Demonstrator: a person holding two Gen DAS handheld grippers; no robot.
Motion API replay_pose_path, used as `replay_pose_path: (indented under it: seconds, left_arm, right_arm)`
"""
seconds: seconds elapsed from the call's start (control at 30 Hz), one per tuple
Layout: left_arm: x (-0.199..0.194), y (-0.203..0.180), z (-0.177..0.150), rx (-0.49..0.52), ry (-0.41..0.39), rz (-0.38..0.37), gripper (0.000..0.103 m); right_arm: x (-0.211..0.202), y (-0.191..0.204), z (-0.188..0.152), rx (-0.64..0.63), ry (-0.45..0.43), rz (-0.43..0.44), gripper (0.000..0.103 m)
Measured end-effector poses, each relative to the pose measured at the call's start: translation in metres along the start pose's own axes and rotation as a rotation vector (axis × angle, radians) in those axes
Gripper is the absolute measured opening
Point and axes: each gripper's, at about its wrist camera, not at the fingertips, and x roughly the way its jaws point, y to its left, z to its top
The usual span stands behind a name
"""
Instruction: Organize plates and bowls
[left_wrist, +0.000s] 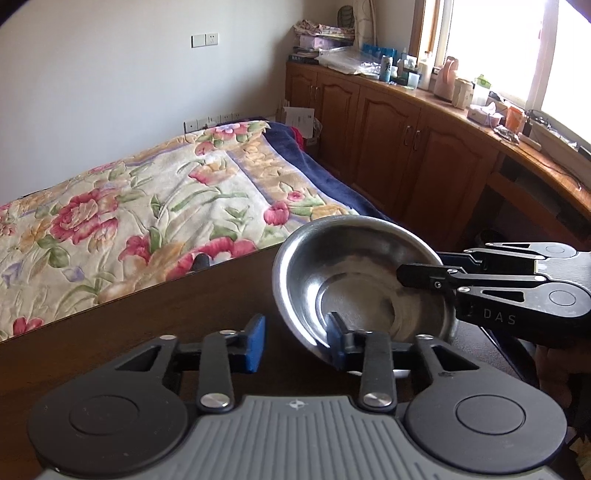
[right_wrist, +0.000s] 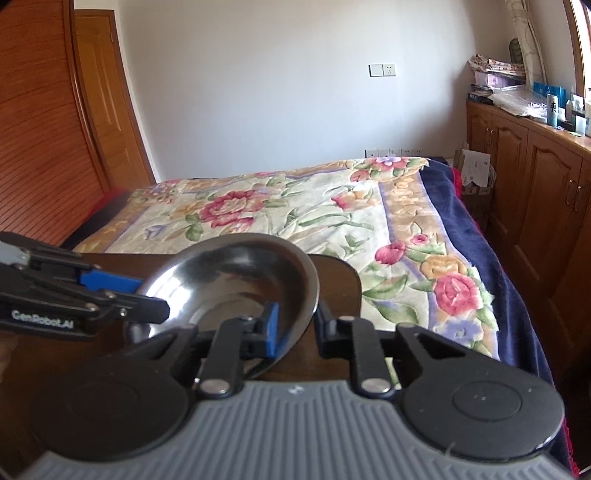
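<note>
Here the right claw (right_wrist: 293, 325) clamps the tilted steel bowl's (left_wrist: 354, 280) rim, while the left claw (left_wrist: 295, 339) stands apart, straddling it.

We see a shiny, smooth metal bowl (left_wrist: 354, 277) with dull scuffs at its base, our matt black grippers with blue rubbery pads (left_wrist: 255, 343) and ribbed grey plastic, a dark smooth wooden table (left_wrist: 147, 325), a plush embossed floral blanket (left_wrist: 129, 206), glossy wooden cabinets (left_wrist: 388, 129)
</note>
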Motion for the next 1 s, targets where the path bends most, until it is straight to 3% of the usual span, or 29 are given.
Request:
replay_pose_path:
  seconds: [0.1, 0.6, 1.0]
  left_arm:
    - [0.0, -0.002, 0.0, 0.007, 0.002, -0.006, 0.024]
    - [-0.009, 0.0, 0.002, -0.002, 0.006, -0.009, 0.021]
    - [-0.045, -0.009, 0.0, -0.004, -0.044, -0.022, 0.021]
  right_arm:
    - [0.001, 0.002, -0.001, -0.006, 0.003, 0.0, 0.02]
    - [-0.005, -0.001, 0.0, 0.056, -0.008, 0.023, 0.013]
    - [-0.03, 0.007, 0.009, 0.049, -0.04, 0.026, 0.013]
